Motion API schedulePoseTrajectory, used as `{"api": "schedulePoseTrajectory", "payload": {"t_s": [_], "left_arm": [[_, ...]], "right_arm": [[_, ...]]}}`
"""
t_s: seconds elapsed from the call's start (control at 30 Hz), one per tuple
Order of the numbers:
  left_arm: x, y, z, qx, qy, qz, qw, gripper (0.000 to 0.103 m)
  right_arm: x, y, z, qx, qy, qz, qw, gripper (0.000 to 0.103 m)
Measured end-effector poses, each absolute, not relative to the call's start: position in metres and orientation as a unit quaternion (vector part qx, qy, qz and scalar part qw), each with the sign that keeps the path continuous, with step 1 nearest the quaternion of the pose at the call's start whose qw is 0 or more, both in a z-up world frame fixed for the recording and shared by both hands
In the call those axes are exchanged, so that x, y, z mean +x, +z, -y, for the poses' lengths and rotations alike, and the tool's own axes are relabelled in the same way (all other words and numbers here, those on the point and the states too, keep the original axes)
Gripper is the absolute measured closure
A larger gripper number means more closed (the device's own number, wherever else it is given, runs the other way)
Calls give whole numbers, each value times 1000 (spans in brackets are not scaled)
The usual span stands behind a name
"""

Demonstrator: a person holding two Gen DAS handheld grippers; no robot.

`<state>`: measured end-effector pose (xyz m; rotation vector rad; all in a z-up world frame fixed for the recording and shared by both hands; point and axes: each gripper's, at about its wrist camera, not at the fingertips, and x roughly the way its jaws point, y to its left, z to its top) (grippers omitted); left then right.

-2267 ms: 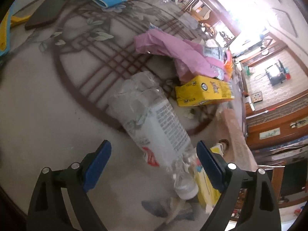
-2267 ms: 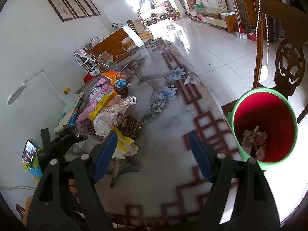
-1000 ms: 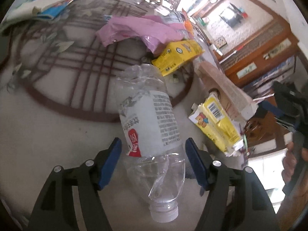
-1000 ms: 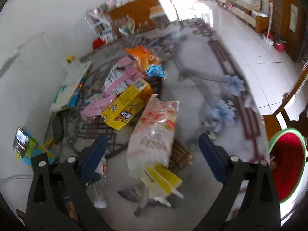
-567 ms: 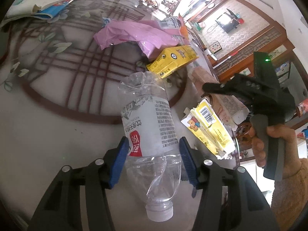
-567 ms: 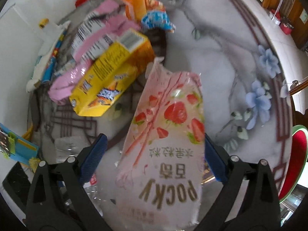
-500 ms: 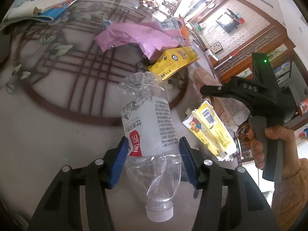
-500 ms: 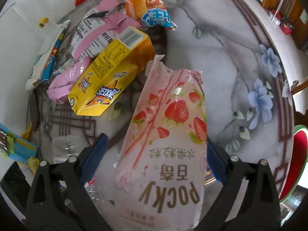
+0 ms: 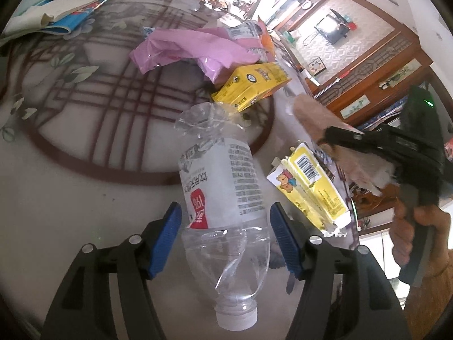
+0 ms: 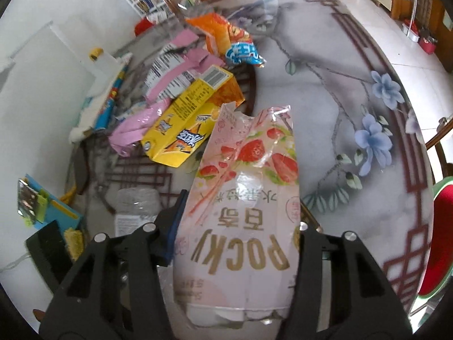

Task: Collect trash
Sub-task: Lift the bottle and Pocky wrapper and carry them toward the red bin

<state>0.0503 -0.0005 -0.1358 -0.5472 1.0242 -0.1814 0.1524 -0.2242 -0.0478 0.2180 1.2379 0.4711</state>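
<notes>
My left gripper [image 9: 223, 226] is shut on a crushed clear plastic bottle [image 9: 223, 187] with a white and red label, cap towards me, held over the marble table [image 9: 56, 170]. My right gripper [image 10: 236, 235] is shut on a pink strawberry Pocky bag [image 10: 240, 215], which covers most of its blue pads. In the left wrist view the right gripper [image 9: 328, 138] shows at the right, holding the bag [image 9: 314, 116]. The bottle also shows low in the right wrist view [image 10: 136, 209].
Other trash lies on the table: a yellow carton [image 9: 252, 82] [image 10: 187, 119], pink wrappers [image 9: 192, 45] [image 10: 175, 76], an orange snack bag [image 10: 223, 34] and a yellow flattened pack [image 9: 308, 187]. A red bin with a green rim [image 10: 441, 221] stands past the table's right edge. Books [image 9: 56, 14] lie at the far left.
My right gripper has closed on the Pocky bag and lifted it off the table. My left gripper keeps its hold on the bottle, raised slightly.
</notes>
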Motion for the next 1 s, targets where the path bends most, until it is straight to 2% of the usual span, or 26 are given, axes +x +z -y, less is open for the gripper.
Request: {"api": "schedulePoseTrajectory", "payload": {"t_s": [0.1,0.47,1.0], "left_arm": [[50,-136,3,-253,-87,-482,834,48],[41,-116,-1,-256,-91,-435,858,48],[28,-98,11,-201,-87,-399,890,48]], "right_arm": [[138,-36,234,115,227,-559,789,53],[83,-16,250,123,226,-495,830,53],[39,-25,299,184,221,-479,829,53]]}}
